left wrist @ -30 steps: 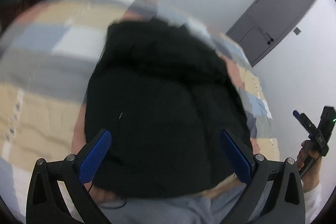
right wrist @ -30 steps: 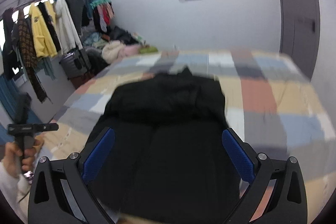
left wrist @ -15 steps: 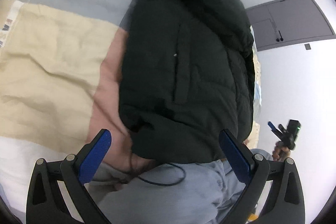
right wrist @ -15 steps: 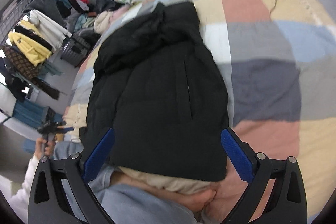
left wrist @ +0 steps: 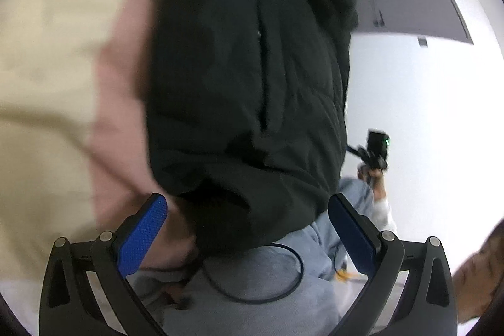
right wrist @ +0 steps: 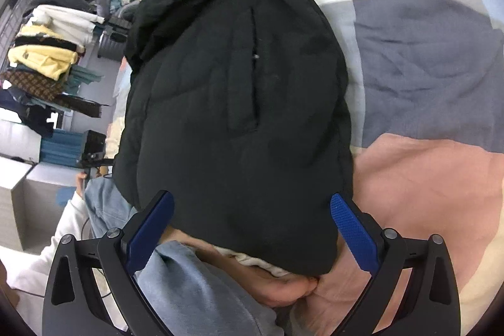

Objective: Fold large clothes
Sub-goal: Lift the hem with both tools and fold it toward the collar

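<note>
A black puffer jacket lies on the patchwork bed, hood at the far end, hem nearest me; it also shows in the right wrist view. My left gripper is open and empty, its blue pads either side of the jacket's left hem corner, just above it. My right gripper is open and empty, hovering over the hem's right part. The right gripper also shows small in the left wrist view, and the left gripper shows in the right wrist view.
The bedspread has cream, pink, grey and blue patches. My grey-trousered legs and a black cable are against the bed edge. A clothes rack and a suitcase stand at the left. A grey door is beyond.
Both grippers have tilted down and moved closer to the jacket's hem, which now fills more of each view. Both stay open.
</note>
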The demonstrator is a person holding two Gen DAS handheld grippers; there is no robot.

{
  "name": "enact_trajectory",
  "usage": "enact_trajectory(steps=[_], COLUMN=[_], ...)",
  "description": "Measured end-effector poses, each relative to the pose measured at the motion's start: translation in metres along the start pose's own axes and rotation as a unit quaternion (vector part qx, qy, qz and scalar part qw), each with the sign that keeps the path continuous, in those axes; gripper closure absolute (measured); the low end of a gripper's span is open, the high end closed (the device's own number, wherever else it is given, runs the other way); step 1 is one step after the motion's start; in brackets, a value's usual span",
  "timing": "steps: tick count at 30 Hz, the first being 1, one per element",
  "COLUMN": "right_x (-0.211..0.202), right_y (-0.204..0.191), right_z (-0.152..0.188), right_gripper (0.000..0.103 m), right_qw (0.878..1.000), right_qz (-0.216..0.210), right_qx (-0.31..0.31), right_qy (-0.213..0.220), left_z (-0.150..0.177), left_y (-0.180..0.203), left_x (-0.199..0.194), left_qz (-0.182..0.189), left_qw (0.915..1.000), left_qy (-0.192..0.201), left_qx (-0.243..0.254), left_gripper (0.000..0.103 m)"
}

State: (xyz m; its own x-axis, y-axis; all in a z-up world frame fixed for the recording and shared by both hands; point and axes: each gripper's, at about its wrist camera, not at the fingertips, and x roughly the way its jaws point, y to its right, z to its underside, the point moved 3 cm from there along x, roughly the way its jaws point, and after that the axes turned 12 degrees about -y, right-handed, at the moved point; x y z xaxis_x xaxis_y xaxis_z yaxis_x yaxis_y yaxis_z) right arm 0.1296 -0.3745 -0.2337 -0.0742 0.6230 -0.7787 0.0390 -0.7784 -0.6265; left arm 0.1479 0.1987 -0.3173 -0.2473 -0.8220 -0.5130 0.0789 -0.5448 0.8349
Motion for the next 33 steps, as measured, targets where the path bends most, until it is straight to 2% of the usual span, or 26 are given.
enact_trajectory(steps=[6,11,14,20,21,22,25,28,29,30,33], right_x=[0.005,0.004,0.014,0.015,0.012,0.009,0.009,0.014,0.016,0.019,0.031], right_y=[0.019,0.036,0.046,0.017,0.012,0.006,0.002,0.013,0.014,0.018,0.022], right_z=[-0.001,0.006,0.008,0.009,0.009,0.010,0.009,0.008,0.007,0.006,0.004], right_gripper=[0.003,0.003,0.003,0.001,0.001,0.001,0.001,0.001,0.001,0.001,0.001], right_qw=[1.000,0.999,0.998,0.997,0.997,0.996,0.996,0.997,0.997,0.997,0.996], right_qz=[0.000,0.017,0.001,-0.043,-0.044,-0.046,-0.042,-0.033,-0.032,-0.032,-0.038], right_qx=[0.020,0.032,0.042,-0.017,-0.030,-0.042,-0.047,-0.031,-0.026,-0.021,-0.012], right_qy=[-0.016,-0.027,-0.049,-0.064,-0.062,-0.060,-0.061,-0.065,-0.067,-0.069,-0.084], left_z=[-0.017,-0.022,-0.022,-0.013,-0.013,-0.014,-0.024,-0.029,-0.029,-0.029,-0.031], left_y=[0.001,0.011,0.023,0.048,0.052,0.051,0.030,0.005,-0.003,-0.008,-0.005], left_x=[0.015,0.023,0.024,0.024,0.026,0.026,0.026,0.021,0.019,0.018,0.026], left_qz=[-0.004,0.011,0.013,0.000,-0.011,-0.023,-0.057,-0.104,-0.109,-0.107,-0.107], left_qw=[0.9986,0.9966,0.9957,0.9951,0.9951,0.9953,0.9934,0.9830,0.9796,0.9775,0.9772], left_qy=[-0.053,-0.079,-0.088,-0.094,-0.093,-0.091,-0.086,-0.074,-0.073,-0.075,-0.103], left_qx=[0.004,0.020,0.027,0.031,0.032,0.023,-0.051,-0.132,-0.153,-0.165,-0.152], left_gripper=[0.002,0.002,0.002,0.002,0.002,0.002,0.002,0.002,0.002,0.002,0.002])
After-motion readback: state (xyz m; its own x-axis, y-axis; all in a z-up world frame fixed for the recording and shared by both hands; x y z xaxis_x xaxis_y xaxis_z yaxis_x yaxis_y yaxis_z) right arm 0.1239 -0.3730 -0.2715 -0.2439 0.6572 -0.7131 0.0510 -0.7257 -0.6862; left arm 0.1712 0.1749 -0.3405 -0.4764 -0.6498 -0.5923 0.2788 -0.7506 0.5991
